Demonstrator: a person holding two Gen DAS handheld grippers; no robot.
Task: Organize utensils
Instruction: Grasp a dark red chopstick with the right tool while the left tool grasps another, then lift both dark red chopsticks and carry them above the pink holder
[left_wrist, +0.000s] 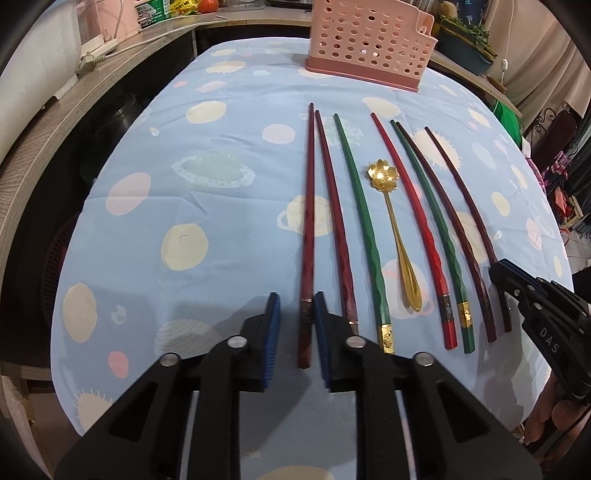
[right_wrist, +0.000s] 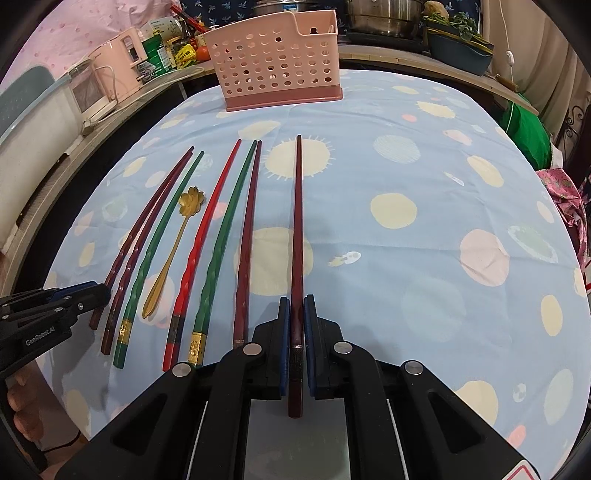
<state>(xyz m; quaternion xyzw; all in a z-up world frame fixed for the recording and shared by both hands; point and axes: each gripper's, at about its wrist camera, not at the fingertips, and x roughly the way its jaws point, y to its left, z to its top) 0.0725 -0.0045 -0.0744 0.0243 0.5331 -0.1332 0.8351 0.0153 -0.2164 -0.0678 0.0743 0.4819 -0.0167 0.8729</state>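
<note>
We find seven chopsticks and a gold flower-bowled spoon (left_wrist: 397, 236) laid in a row on the bench, which is covered by a blue planet-print cloth (left_wrist: 184, 155). A pink perforated utensil holder (right_wrist: 277, 62) stands upright at the far end of the bench, well apart from the row. The right claw (right_wrist: 296, 343) is closed on the thick end of a dark maroon chopstick (right_wrist: 296, 240), its blue pads pressing both sides; that chopstick lies at the right end of the row, tip toward the holder. The left claw (left_wrist: 295, 332) straddles the thick end of the leftmost dark red chopstick (left_wrist: 308, 221); in its own view a gap shows between the left pad and the stick, and we cannot tell whether the pads grip it. Between these two lie a second dark red chopstick (left_wrist: 334, 221), two green chopsticks (left_wrist: 364, 221), one bright red chopstick (left_wrist: 413, 221), the spoon, and another maroon one.
</note>
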